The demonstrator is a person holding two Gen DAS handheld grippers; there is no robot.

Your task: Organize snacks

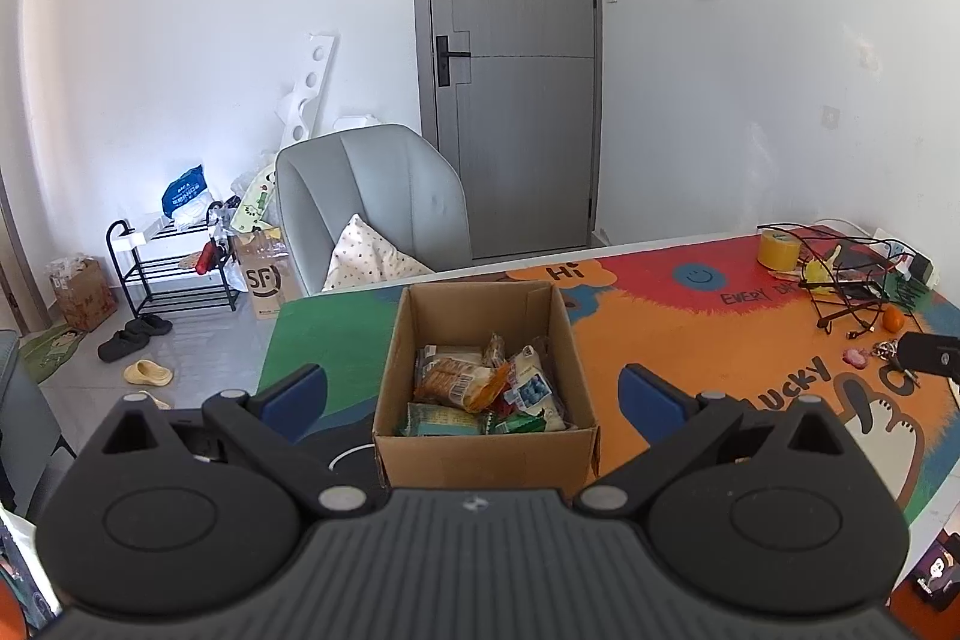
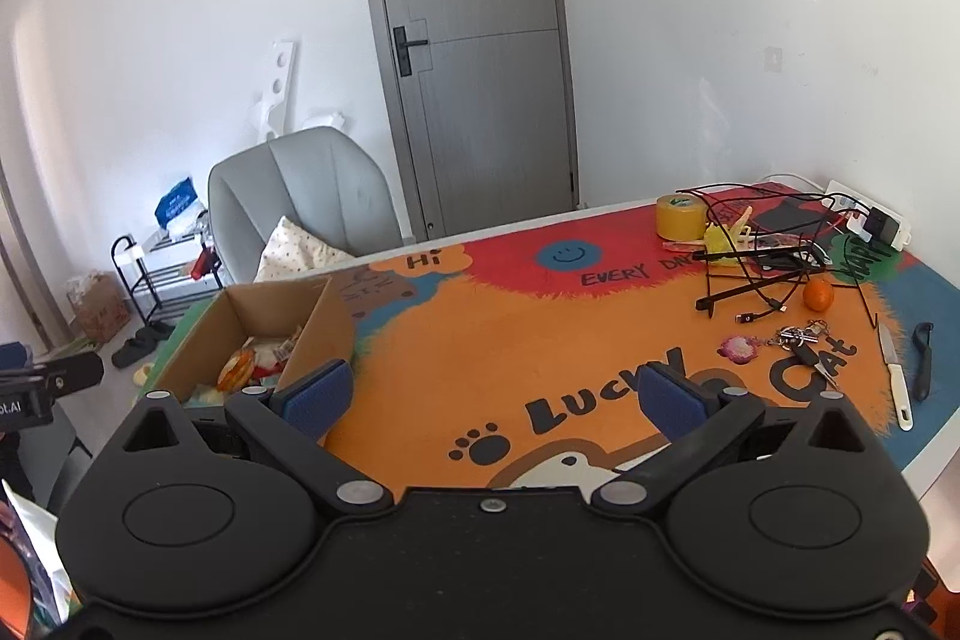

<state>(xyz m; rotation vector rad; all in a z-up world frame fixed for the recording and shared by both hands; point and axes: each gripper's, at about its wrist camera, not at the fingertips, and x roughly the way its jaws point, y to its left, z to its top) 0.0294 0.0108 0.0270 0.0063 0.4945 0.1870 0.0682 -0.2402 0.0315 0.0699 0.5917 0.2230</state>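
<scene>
Black linkages and blue pads fill the near edge of both views. The left hand-held gripper (image 1: 474,397) is held with its jaws wide apart and nothing between them, just short of the box (image 1: 486,445); the right hand-held gripper (image 2: 492,394) is likewise spread and bare, above the orange mat (image 2: 510,340). Snacks (image 1: 486,388) are seen piled loosely inside the box, so gathering is judged largely done; no wrapper is spotted on the mat, and only tidying within the box may be left. To the right of the box, open room is offered by the mat. Farther off, cables (image 2: 762,256), tape (image 2: 680,216), an orange (image 2: 818,294), keys (image 2: 801,340) and a knife (image 2: 895,376) crowd the table's far right corner, and the chair (image 1: 372,202) stands beyond its far edge.
</scene>
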